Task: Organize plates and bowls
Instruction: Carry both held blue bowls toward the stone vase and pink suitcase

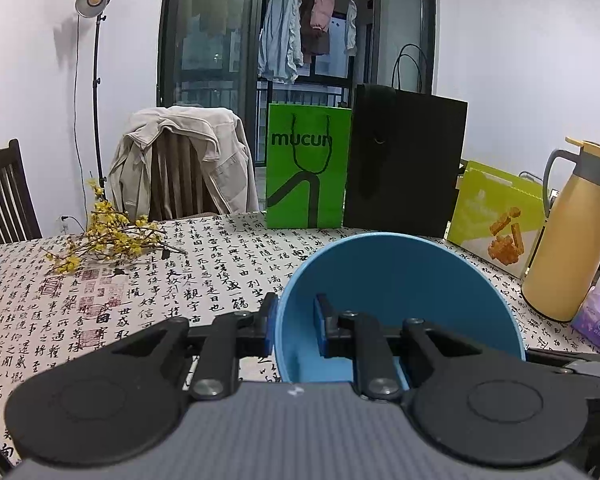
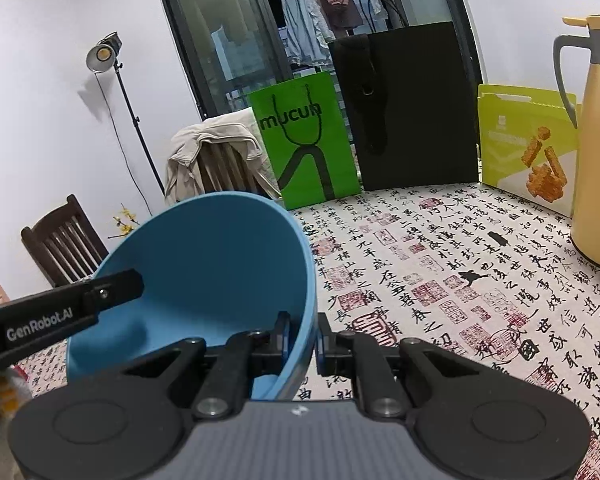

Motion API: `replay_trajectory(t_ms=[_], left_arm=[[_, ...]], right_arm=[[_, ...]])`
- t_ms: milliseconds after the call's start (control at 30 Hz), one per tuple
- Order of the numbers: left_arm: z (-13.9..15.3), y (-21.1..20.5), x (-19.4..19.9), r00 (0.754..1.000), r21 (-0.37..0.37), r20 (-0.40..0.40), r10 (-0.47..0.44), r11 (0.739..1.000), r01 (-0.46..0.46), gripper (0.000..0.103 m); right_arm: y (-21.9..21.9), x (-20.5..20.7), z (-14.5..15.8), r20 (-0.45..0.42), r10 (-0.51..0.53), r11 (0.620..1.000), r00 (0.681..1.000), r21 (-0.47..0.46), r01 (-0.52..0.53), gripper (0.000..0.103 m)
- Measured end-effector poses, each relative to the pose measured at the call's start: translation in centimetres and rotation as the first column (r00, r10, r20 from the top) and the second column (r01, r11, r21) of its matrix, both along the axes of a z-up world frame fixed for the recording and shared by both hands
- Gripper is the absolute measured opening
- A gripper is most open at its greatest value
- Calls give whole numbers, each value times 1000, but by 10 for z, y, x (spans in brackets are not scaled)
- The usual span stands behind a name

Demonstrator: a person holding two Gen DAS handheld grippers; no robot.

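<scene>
A single blue bowl (image 1: 400, 288) hangs tilted above the calligraphy-print tablecloth (image 1: 204, 264), held from two sides. My left gripper (image 1: 296, 312) is shut on its left rim, one pad outside the wall and one inside. In the right wrist view the same blue bowl (image 2: 204, 256) fills the left half, and my right gripper (image 2: 304, 330) is shut on its right rim. One finger of the left gripper (image 2: 116, 286) reaches in across the bowl's left edge. The bowl is empty inside. No plates are in view.
At the table's far edge stand a green paper bag (image 1: 306, 168) and a black bag (image 1: 404, 160), with a snack box (image 1: 496, 216), a yellow thermos jug (image 1: 572, 232) and a tissue pack (image 1: 598, 316) to the right. Yellow flowers (image 1: 108, 236) lie left; a jacket-draped chair (image 1: 184, 160) stands behind.
</scene>
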State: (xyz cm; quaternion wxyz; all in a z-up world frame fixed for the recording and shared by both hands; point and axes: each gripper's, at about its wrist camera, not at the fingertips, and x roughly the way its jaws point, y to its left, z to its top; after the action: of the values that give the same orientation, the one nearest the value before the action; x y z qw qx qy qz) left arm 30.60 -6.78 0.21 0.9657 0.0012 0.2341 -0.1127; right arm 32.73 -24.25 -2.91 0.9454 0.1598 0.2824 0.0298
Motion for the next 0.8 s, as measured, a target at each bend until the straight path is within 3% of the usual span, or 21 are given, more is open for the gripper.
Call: replay_trajectory(t_ms=[800], left_arm=[[10,49,-32,996,-39,64,58,998,-55,19]], right_arm=[[45,-15,11,21,85,996,996,9,-85,12]])
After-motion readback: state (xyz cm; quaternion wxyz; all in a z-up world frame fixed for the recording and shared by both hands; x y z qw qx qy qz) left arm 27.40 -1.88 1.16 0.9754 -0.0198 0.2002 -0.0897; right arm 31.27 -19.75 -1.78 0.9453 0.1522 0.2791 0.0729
